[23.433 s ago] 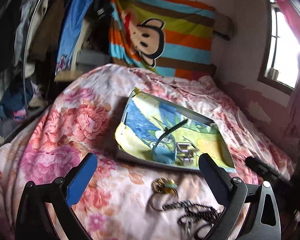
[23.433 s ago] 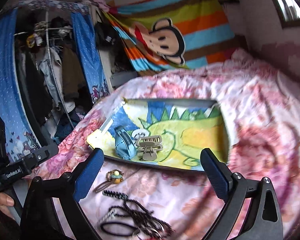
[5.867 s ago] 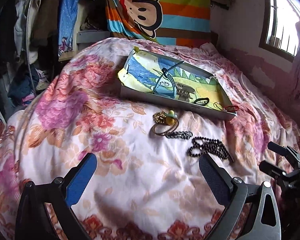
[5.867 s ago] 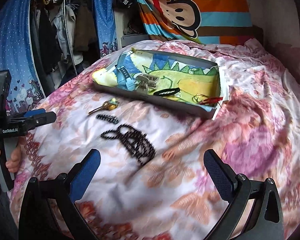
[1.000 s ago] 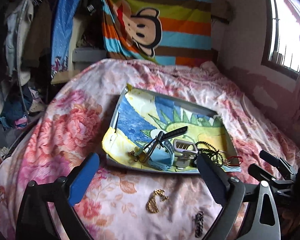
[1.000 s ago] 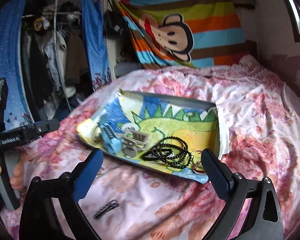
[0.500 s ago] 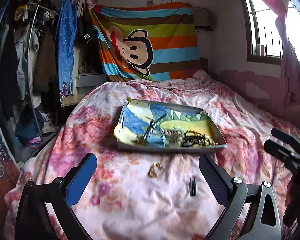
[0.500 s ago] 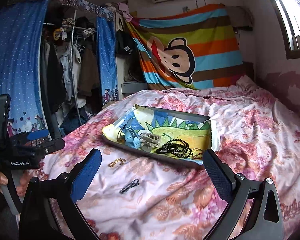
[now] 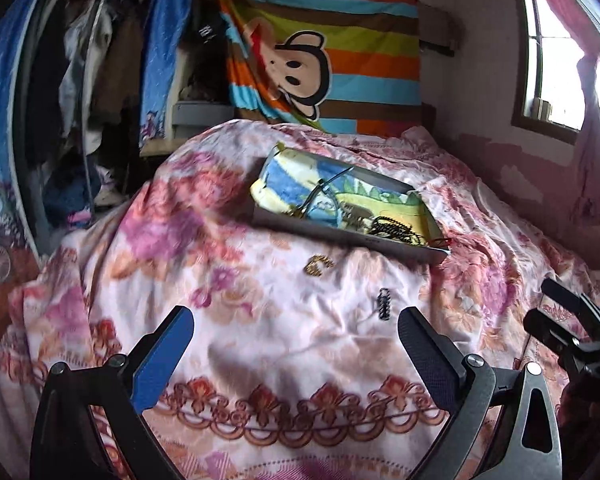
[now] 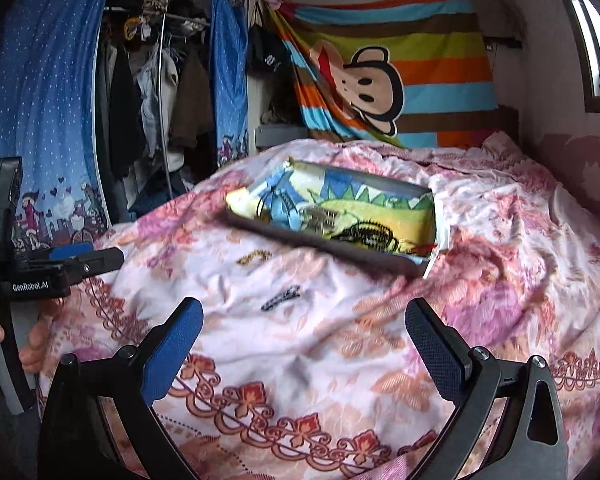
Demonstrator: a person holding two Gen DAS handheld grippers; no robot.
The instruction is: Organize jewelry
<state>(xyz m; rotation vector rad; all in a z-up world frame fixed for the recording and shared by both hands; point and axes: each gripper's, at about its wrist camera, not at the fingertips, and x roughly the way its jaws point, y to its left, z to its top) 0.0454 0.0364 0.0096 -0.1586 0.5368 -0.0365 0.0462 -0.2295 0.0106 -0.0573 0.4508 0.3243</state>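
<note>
Both grippers held low over the near end of a bed, well back from the jewelry. Left gripper (image 9: 296,340) spread wide, nothing between its blue-padded fingers (image 9: 162,360); right gripper (image 10: 304,334) likewise spread wide and empty.

Ahead of both, on the floral bedspread (image 9: 260,340), a grey tray (image 9: 340,236) lined with a dinosaur-print cloth (image 10: 364,206), sitting toward the far middle of the bed, well apart from either gripper. Inside the tray, toward its right end: a heap of black beads (image 9: 394,228), with a pale hair claw (image 9: 354,214) just left of it and a blue headband (image 9: 324,200) arching further left. Something small and red at the tray's right corner, too small to make out.

On the bedspread, nearer than the tray: a gold chain (image 9: 318,266), lying loose just beside the tray's near wall, left of centre. Nearer again and to the right, a small dark hair clip (image 9: 384,304), apart from the chain and the tray, lying just beyond the left gripper's right finger. From the right wrist view, the same clip (image 10: 280,298) and chain (image 10: 254,257) beyond the right gripper's left finger, the clip the closer of the two.

At the left edge of the right wrist view, the left gripper's body in a person's hand (image 10: 28,344).

At the far end, a striped monkey blanket (image 9: 328,68); on the left, hanging clothes (image 10: 156,92).
</note>
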